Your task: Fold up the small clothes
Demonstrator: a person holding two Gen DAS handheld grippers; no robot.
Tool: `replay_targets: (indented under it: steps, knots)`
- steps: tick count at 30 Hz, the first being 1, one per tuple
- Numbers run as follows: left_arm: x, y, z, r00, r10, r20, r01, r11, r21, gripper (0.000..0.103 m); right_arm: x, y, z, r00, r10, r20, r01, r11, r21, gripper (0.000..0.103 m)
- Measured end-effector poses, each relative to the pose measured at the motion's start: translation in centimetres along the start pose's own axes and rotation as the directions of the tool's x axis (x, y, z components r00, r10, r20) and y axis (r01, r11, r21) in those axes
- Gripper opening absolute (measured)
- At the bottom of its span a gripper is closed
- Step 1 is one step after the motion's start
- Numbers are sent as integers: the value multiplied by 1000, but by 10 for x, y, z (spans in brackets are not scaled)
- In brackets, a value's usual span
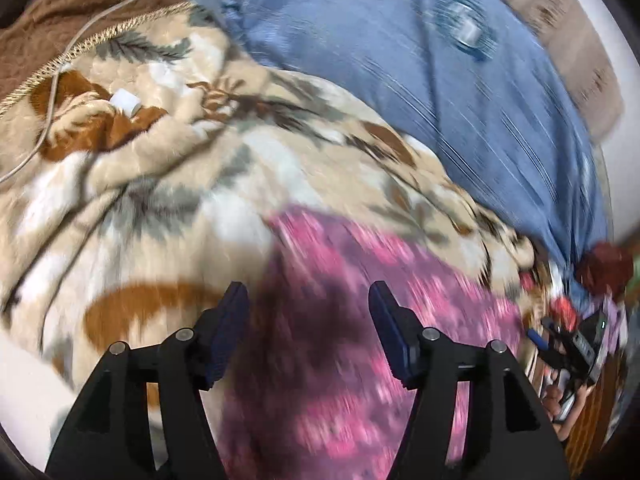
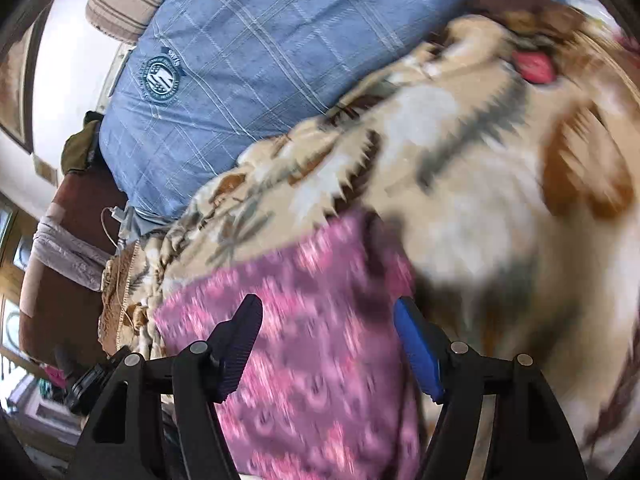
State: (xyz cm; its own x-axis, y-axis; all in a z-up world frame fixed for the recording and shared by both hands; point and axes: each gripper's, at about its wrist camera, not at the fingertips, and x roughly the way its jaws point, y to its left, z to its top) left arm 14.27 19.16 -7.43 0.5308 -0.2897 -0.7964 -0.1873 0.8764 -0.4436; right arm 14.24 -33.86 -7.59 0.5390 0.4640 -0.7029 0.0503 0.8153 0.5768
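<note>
**Pink floral cloth laid out, both grippers empty over it**

Pink-and-purple patterned fabric, that's the small garment [image 1: 344, 344] here, and it's lying spread on a fuzzy beige blanket [image 1: 168, 184] with brown and grey leaf shapes. Both views are pretty smeared, so take details with a grain of salt.

Left gripper [image 1: 308, 312] has its jaws spread wide with nothing between them, hanging right above the garment. Right gripper [image 2: 328, 332] is the same deal: released, fingers apart, cloth underneath but not pinched. I can't tell if either pad is touching the fabric.

Progress-wise, my guess is it's early or between folds. In the right wrist view the garment shows one straight top edge against the blanket, so it might be flattened or folded once already, hard to say with the blur. No grasp on now, so the next fold hasn't begun.

Surface looks like a bed: soft, lumpy blanket, so edges won't sit crisp. Behind it is a big blue checked pillow [image 2: 256, 64] with a round crest logo. A white charger plug [image 1: 125, 102] and its cable sit on the blanket, well apart from the garment. Cluttered room edges, too distorted to name.
</note>
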Motion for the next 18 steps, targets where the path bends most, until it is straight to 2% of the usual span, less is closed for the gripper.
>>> replay_targets:
  steps: [2,4,5,6,7,8,11,14,16,18]
  knots:
    - [22,8,16,1000,17,-13,-17,1000,-4,62,19,-2,21,1000,28,-7,-28,999,-21,71]
    - [37,10,17,1000,-5,-22,5,1000,3,62,37,-11,32,1000,12,-12,-12,1000,-12,70]
    - [43,11,15,999,-47,-25,47,999,1,62,46,-18,31,999,19,-29,-19,1000,1,70]
    - [50,12,8,991,-129,-24,129,992,2,62,49,-22,28,999,29,-34,-28,1000,11,69]
    - [58,12,3,989,-143,-43,143,990,-12,62,50,-27,24,998,47,-34,-46,999,20,68]
    - [65,9,2,990,-124,-72,123,992,-21,62,52,-31,19,998,58,-39,-57,998,16,67]
    - [79,-11,-1,997,-41,-71,47,995,83,62,57,-33,18,997,52,-54,-53,998,-22,63]
    - [89,-18,-4,997,-16,-82,27,990,140,63,69,-36,25,997,35,-71,-37,999,-16,59]
    - [88,-17,-3,996,-39,-83,49,991,128,62,80,-34,25,995,14,-94,-18,999,-39,58]
    - [86,-15,-3,995,-64,-82,73,990,122,42,82,-26,24,995,-29,-93,20,995,-98,58]
